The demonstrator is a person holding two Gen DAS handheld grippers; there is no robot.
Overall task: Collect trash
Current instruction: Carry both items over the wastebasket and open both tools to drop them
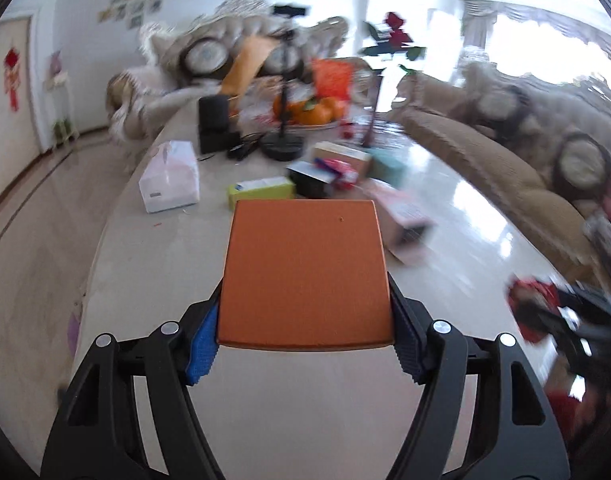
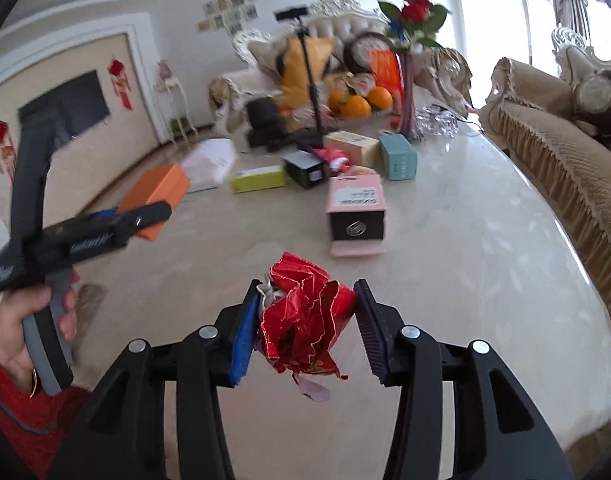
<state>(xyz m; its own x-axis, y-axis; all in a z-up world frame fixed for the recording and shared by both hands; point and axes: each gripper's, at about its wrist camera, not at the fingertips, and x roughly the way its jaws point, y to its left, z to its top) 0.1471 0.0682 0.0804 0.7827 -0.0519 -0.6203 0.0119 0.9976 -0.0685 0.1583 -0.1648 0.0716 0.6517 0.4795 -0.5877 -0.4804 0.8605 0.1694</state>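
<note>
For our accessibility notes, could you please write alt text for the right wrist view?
The right gripper clamps crumpled red foil wrapper above a marble table. At left, a hand holds the left gripper, gripping an orange box.

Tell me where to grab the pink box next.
Take the pink box across its two long side walls, coming from above. It lies flat with its dark open end facing the right claw, and its front flap splays loose, so the ends give poor purchase.
</note>
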